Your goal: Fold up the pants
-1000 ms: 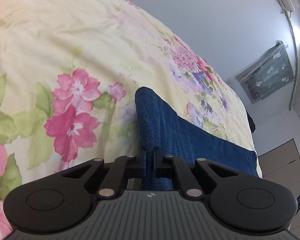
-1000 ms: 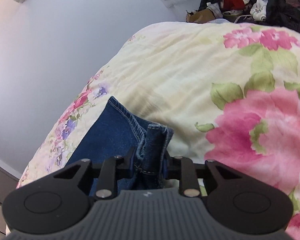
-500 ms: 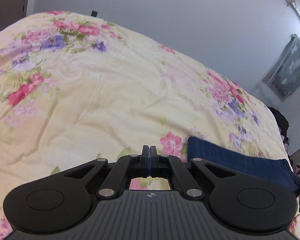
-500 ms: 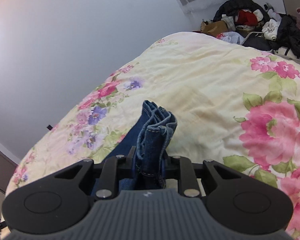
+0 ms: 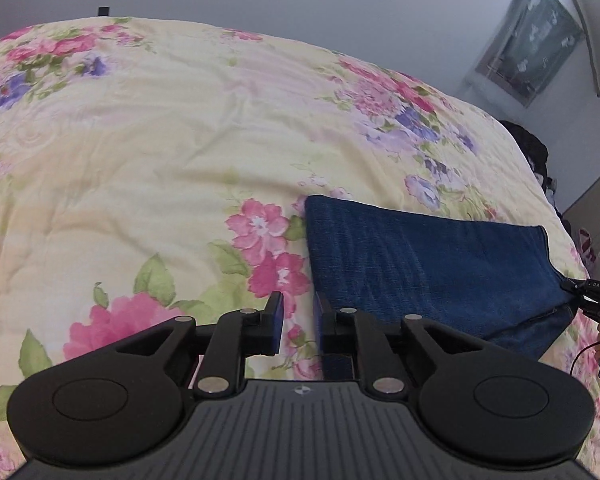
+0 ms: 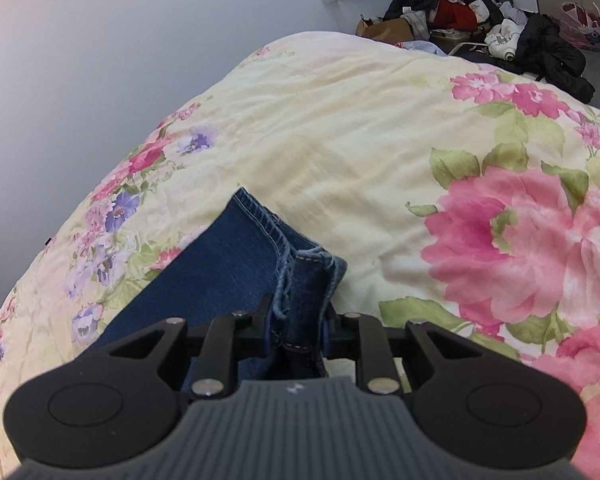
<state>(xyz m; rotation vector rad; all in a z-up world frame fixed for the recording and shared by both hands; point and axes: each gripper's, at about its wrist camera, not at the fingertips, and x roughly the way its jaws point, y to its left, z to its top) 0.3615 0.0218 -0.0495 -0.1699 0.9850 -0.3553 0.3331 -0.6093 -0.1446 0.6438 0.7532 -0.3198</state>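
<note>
1. Presently, the left gripper [image 5: 298, 320] is standing with its jaws narrowly parted and nothing between them; only floral bedspread [image 5: 140, 152] is showing through the gap.
2. The jeans [image 5: 420, 268] are lying as a flat folded panel on the bedspread, just ahead and to the right of the left gripper's fingertips, with the near left edge of the denim running close beside its right finger.
3. The right gripper [image 6: 296, 320] is clamping a bunched hem end of the jeans [image 6: 236, 252]; stitched edges are protruding ahead of the jaws, and the rest of the denim is trailing down and to the left of it.
4. Judged step: one fold is appearing laid, with the left end released and the right end not yet let go.
5. Judged next move: the right gripper is needing to lay its bunched end flat and square on the panel before opening; the left gripper is needing a fresh hold on the near folded edge for another fold.
6. Layer alignment beneath the panel is not showing.
</note>
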